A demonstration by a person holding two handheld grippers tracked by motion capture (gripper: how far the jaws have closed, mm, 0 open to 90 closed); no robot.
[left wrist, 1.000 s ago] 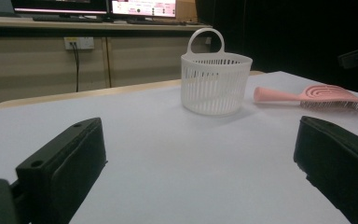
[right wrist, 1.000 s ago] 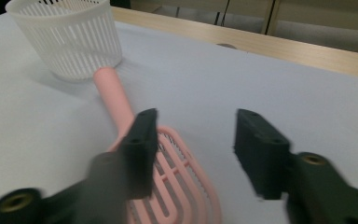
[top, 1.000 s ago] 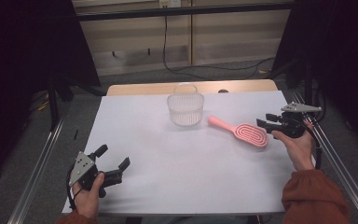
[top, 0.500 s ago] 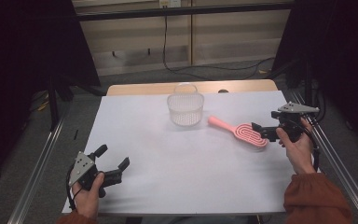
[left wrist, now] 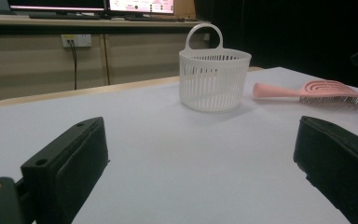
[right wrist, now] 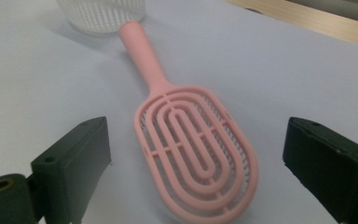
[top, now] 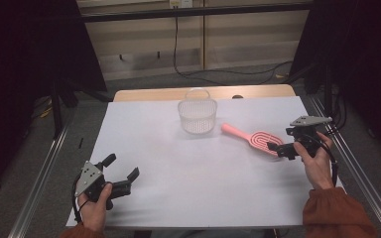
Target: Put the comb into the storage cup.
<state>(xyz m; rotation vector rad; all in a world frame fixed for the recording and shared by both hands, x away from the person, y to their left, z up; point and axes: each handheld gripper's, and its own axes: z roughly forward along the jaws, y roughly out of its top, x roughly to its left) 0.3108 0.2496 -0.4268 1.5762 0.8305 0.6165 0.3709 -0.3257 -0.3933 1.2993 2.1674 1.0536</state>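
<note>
White covering spreads over the table [top: 188, 178], with a strip of bare wood showing at its far edge and dark curtains hanging to either side. Near that far edge stands a white slatted basket [top: 197, 115], upright, its loop handle up. Just to the right of it lies a pink hairbrush [top: 254, 140], flat on the white surface with its handle pointing toward the basket and nearly reaching its base, bristles down, the ribbed back of the oval head facing up.

At the right side of the table the right gripper [top: 278, 149] sits low at the head end of the brush. Its jaws have just been opening and now stand wide apart, one on each side of the brush head, with clear white gaps between pads and brush, so nothing is gripped.

At the near left corner the left gripper [top: 121, 171] rests in a hand on the table, well apart from both things, its jaws spread wide with only bare surface between them
</note>
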